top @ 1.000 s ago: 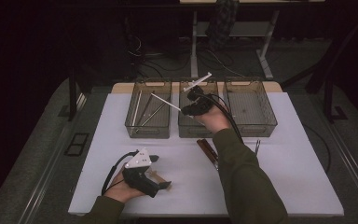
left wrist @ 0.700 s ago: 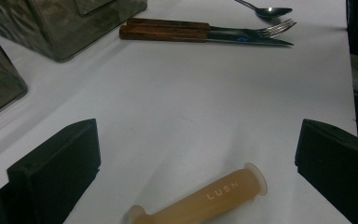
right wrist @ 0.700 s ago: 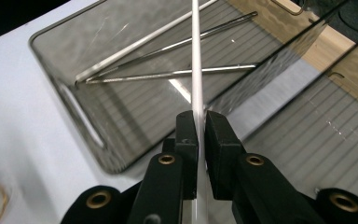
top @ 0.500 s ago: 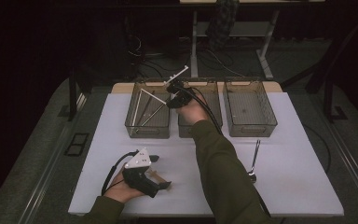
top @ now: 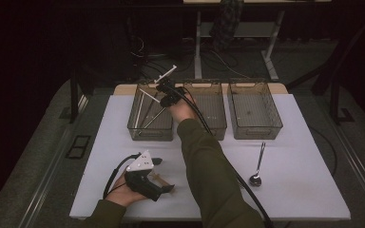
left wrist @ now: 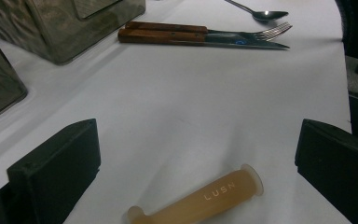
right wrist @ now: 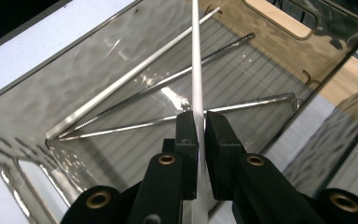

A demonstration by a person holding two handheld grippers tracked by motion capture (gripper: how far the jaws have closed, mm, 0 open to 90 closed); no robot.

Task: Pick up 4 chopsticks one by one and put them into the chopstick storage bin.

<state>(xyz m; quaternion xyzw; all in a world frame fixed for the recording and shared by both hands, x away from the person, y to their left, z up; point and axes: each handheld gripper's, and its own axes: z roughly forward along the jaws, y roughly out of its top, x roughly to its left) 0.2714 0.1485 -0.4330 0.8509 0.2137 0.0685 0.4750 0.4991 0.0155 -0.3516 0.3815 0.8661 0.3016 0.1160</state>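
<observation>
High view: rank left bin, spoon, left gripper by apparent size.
1. left bin, clearly largest.
2. left gripper and spoon: unsure. The gripper is bulkier, the spoon long and thin, about as long; the gripper also sits nearer the camera.

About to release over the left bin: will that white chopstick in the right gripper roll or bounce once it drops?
Probably rolls: the white chopstick looks round, smooth and slim. It seems stiff, staying straight between the right gripper pads. The left bin walls should contain it.
</observation>
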